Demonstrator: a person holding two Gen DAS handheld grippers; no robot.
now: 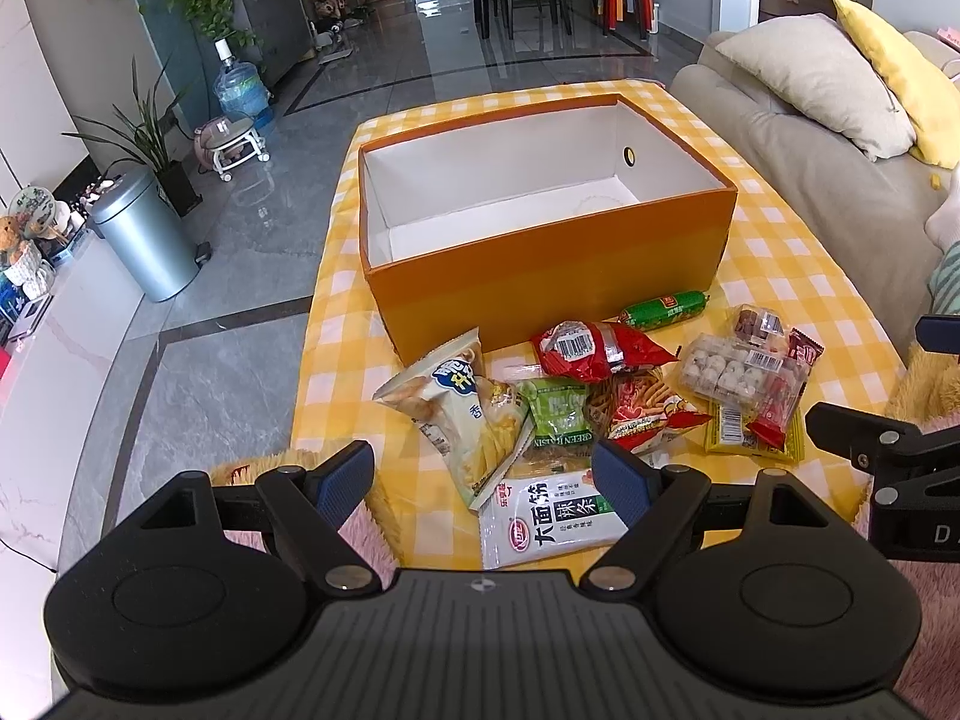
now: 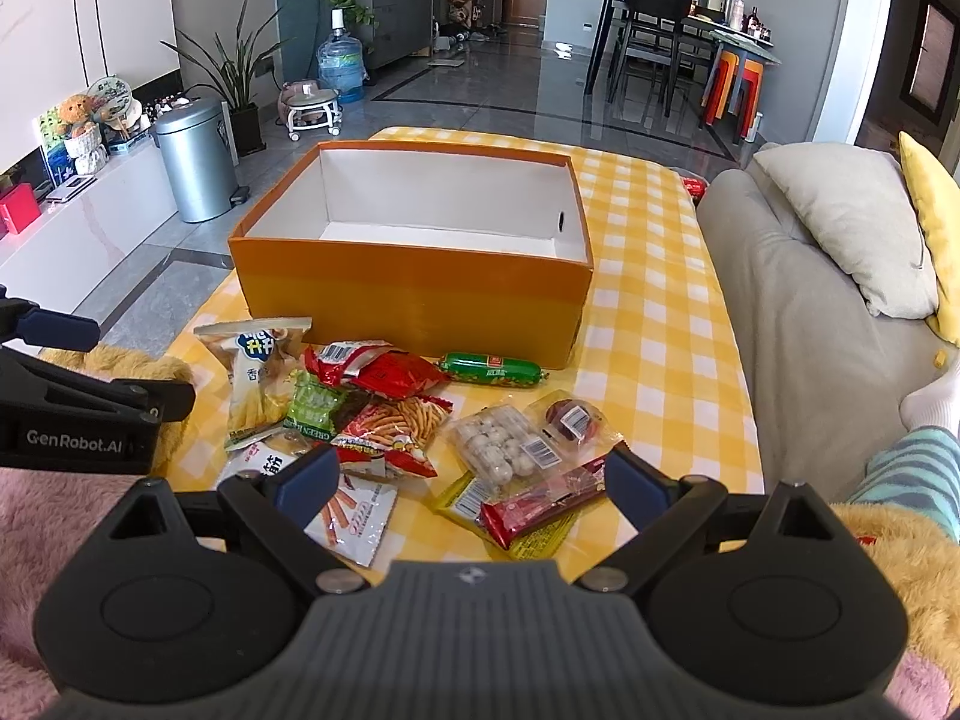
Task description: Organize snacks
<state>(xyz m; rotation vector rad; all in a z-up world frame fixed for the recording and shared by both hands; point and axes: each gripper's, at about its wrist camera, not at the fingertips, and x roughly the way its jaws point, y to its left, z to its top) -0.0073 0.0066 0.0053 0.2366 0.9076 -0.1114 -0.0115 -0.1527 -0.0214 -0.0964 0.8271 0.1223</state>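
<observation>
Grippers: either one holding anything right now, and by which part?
Nothing held. Left gripper and right gripper are both open, hovering over the snack pile in front of the empty orange box.

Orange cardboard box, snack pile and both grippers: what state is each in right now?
Orange cardboard box: open, empty.
Green sausage stick: lying flat against the box front.
Red crinkled snack bag: atop the pile.
Left gripper: open, empty.
Right gripper: open, empty.
</observation>
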